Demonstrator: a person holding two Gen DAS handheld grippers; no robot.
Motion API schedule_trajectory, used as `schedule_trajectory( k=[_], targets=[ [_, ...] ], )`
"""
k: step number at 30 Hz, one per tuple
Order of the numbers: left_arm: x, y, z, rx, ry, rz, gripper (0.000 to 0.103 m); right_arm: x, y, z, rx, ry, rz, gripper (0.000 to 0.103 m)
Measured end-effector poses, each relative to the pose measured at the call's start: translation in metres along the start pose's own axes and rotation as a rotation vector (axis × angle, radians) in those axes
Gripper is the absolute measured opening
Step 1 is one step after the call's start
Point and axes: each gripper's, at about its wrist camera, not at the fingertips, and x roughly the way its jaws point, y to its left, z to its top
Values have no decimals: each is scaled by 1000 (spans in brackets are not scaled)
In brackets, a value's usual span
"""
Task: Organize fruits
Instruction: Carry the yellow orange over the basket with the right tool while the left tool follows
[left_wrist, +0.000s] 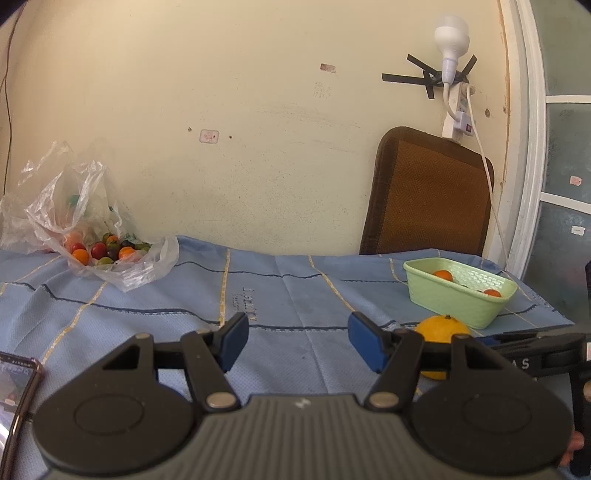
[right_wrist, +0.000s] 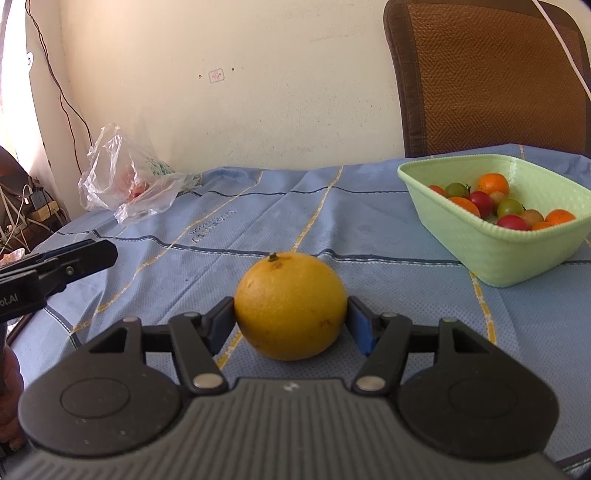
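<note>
A large yellow-orange citrus (right_wrist: 290, 306) rests on the blue tablecloth (right_wrist: 258, 221), and my right gripper (right_wrist: 291, 315) is shut on it, one blue pad against each side. The same citrus (left_wrist: 441, 328) shows just right of my left gripper (left_wrist: 297, 334), which is open with nothing between its pads. A light green basket (right_wrist: 517, 254) at the right holds several small red, green and orange fruits (right_wrist: 506, 206). A clear plastic bag (left_wrist: 92, 221) at the far left holds several more small fruits (left_wrist: 107, 251).
A brown chair back (left_wrist: 428, 192) leans on the wall behind the basket (left_wrist: 454, 306). A phone (left_wrist: 14, 391) lies at the table's near left edge. A bulb and power strip (left_wrist: 456, 110) hang on the wall. Cables (right_wrist: 22, 218) sit beyond the left table edge.
</note>
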Motion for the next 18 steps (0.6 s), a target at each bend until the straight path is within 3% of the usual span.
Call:
schedule_trajectory(
  k=[6, 11, 13, 14, 18],
  targets=[
    [19, 2, 7, -117, 122, -183, 61, -4, 7, -1, -82, -7, -28, 68],
    [40, -21, 19, -140, 207, -333, 61, -16, 10, -3, -208, -31, -67, 75],
    [55, -32, 23, -139, 267, -365, 79, -19, 7, -3, -222, -30, -64, 75],
    [61, -36, 24, -140, 288, -371, 82, -20, 6, -2, -225, -31, -60, 75],
    [82, -52, 22, -110, 340, -380, 83, -17, 4, 1, -261, -33, -38, 75]
  ],
)
